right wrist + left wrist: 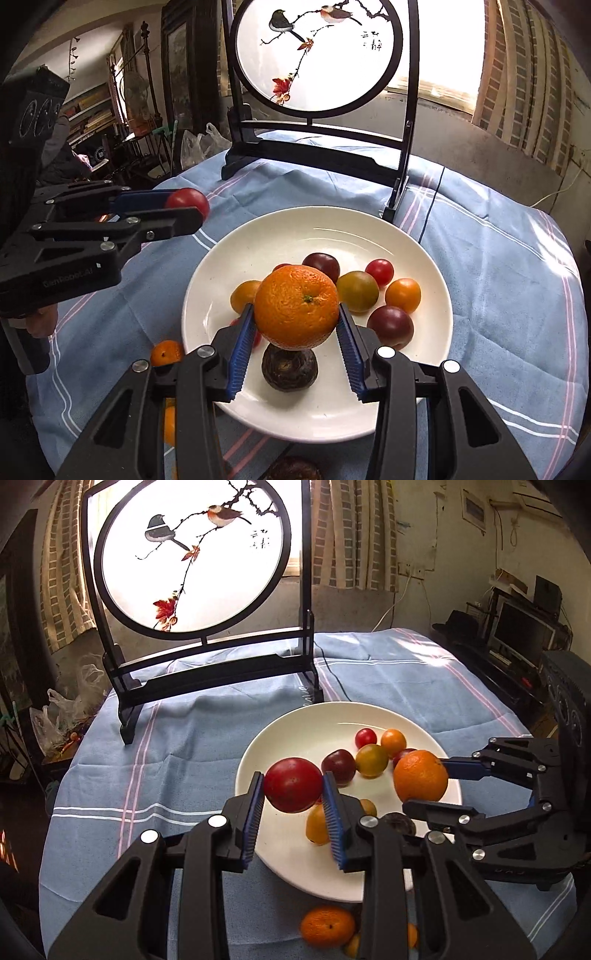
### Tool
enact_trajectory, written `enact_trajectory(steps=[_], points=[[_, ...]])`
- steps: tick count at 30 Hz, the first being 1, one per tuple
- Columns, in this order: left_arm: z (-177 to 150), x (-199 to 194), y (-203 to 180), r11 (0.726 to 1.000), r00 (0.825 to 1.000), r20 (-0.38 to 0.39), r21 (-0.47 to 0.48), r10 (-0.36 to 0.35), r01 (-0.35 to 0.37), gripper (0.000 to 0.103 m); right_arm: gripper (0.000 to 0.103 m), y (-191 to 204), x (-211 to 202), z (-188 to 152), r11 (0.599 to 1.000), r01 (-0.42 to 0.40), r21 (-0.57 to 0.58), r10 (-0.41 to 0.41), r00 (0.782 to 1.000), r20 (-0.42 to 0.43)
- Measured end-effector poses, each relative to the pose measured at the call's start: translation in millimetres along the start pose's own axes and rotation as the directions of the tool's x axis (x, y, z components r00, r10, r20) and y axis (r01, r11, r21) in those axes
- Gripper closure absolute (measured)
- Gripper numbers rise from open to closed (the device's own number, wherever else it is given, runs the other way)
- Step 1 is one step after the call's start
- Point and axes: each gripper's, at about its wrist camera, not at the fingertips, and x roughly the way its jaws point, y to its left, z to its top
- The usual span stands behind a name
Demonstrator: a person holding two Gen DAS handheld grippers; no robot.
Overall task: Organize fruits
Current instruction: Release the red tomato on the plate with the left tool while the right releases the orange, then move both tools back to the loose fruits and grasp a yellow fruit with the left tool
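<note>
A white plate [295,731] [295,236] sits on the blue cloth with several small tomatoes and plums in it. My left gripper [293,786] is shut on a red tomato [293,784], held above the plate's left rim; it also shows in the right wrist view [183,212] with the tomato [188,199]. My right gripper [295,317] is shut on an orange [296,306], held over the plate above a dark brown fruit [290,369]. The left wrist view shows it [424,779] with the orange [420,775] at the plate's right.
A black-framed round bird screen [192,557] [317,55] stands at the back of the table. A tangerine [327,925] [166,352] and other small fruit lie on the cloth by the plate's near edge. A dark fruit [293,469] lies at the front edge.
</note>
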Motion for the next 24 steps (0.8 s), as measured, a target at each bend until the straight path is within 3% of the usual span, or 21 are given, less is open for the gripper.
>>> enact_trajectory(steps=[6,8,9,10,11,17,24], points=[[-3.8,29.3,2.6,0.998,0.996,-0.069,0.012,0.056,-0.056,0.072,0.059,-3.8,15.5,1.8,1.0,0.011,0.017,-0.011,1.0,-0.023],[-5.0,37.8,0.2,0.998,0.994,-0.094,0.018,0.057,-0.055,0.067,0.058,-2.9,21.4,2.1,1.0,0.022,0.006,-0.022,0.999,-0.046],[-5.4,40.9,-1.6,0.998,0.993,-0.102,0.023,0.059,-0.057,0.06,0.057,-2.6,24.0,1.9,0.999,0.042,0.004,-0.042,0.997,-0.057],[-6.3,41.8,-3.1,0.997,0.993,-0.1,0.03,0.068,-0.066,0.04,0.055,-3.1,25.1,1.5,0.998,0.056,0.005,-0.055,0.996,-0.063],[-7.5,40.1,-4.4,0.997,0.994,-0.083,0.035,0.077,-0.074,0.034,0.052,-4.0,23.0,1.0,0.998,0.054,0.01,-0.054,0.997,-0.054],[-11.3,23.7,-11.2,0.997,0.997,-0.053,0.053,0.057,-0.055,0.034,0.051,-11.2,-9.7,-1.5,0.998,0.037,0.056,-0.039,0.999,0.02],[-19.2,-17.6,-21.3,0.998,1.0,-0.001,0.053,0.032,-0.031,0.034,0.044,2.0,-50.2,-22.9,0.999,0.031,0.032,-0.033,0.999,0.039]])
